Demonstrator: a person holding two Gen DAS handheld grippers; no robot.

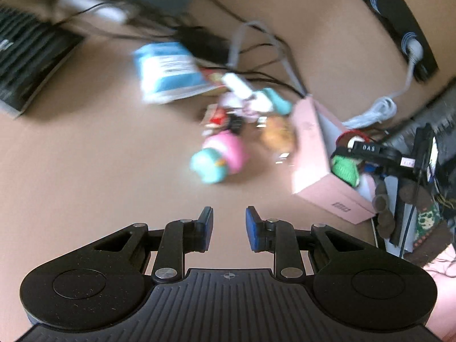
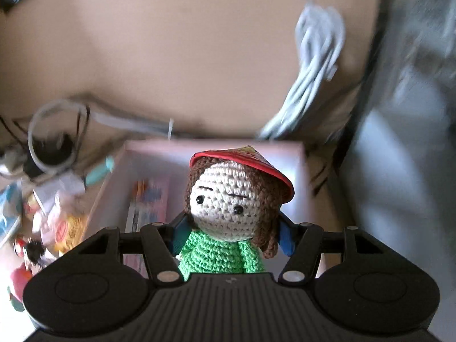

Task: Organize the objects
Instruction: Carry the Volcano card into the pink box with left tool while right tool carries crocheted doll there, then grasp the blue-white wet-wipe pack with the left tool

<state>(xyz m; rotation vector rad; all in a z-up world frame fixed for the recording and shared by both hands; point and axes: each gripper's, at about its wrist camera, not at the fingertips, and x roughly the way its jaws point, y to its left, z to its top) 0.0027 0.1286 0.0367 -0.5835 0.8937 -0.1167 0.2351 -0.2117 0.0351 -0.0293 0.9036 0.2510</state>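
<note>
Tan counter (image 1: 85, 154) cluttered with toys, cables; right gripper (image 2: 228, 228) pinches crochet doll (image 2: 228, 199) over pink box (image 2: 299, 171); left gripper (image 1: 229, 228) spread, empty.

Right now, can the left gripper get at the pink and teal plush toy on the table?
Probably yes. The left gripper is open and empty, and bare table lies between it and the pink and teal plush toy; the pink box sits off to the right.

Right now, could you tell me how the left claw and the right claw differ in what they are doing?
The left claw is open with nothing between its fingers, while the right claw is shut on the crochet doll. The left claw faces bare table short of the toy pile; the right claw holds its doll over the pink box. Both have blue pads and black frames.
</note>
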